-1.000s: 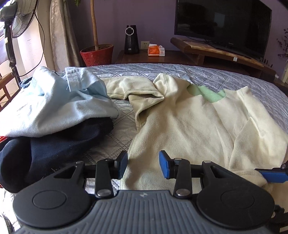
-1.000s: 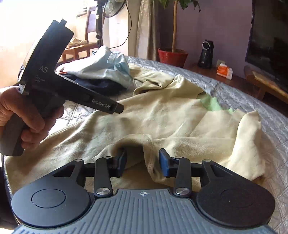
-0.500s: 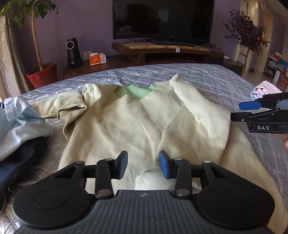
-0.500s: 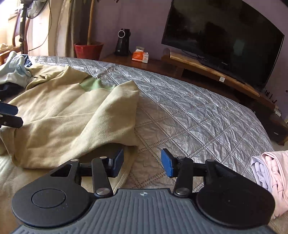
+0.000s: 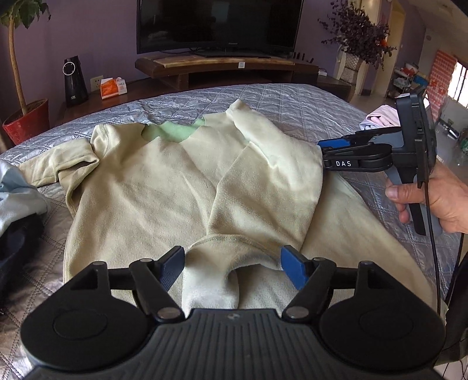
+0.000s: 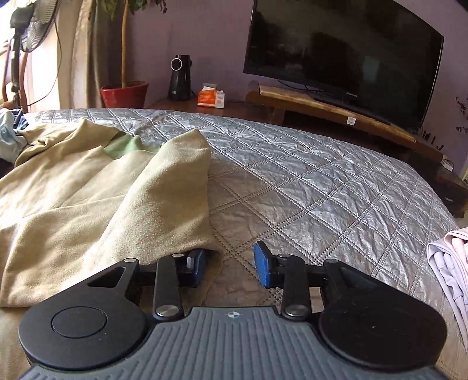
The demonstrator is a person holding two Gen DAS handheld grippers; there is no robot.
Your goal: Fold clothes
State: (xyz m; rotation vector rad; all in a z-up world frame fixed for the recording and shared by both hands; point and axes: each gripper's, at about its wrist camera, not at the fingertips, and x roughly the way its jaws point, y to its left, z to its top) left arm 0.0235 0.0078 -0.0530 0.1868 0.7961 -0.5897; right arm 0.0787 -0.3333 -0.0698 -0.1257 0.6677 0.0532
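A cream sweatshirt [image 5: 163, 187] with a green collar lining [image 5: 172, 131] lies flat on the grey quilted bed [image 5: 292, 99]. One sleeve is folded across its chest, and the cuff [image 5: 222, 254] ends between the fingers of my left gripper [image 5: 234, 269], which is wide open and holds nothing. My right gripper [image 6: 231, 267] is open at the sweatshirt's right folded edge [image 6: 187, 187], and its left finger [image 6: 197, 264] is tucked just under the cloth. In the left wrist view a hand [image 5: 438, 201] holds this right gripper [image 5: 333, 147] against that edge.
A heap of light blue and navy clothes [image 5: 17, 204] sits at the bed's left edge. Folded pink clothes [image 6: 447, 263] lie at the right edge. Beyond the bed stand a TV [image 5: 219, 23] on a wooden stand, a black speaker [image 5: 74, 79] and a red plant pot [image 5: 27, 119].
My left gripper's jaws have spread wider around the sleeve cuff. Both views swung right from the clothes heap, and the right gripper moved to the sweatshirt's right edge.
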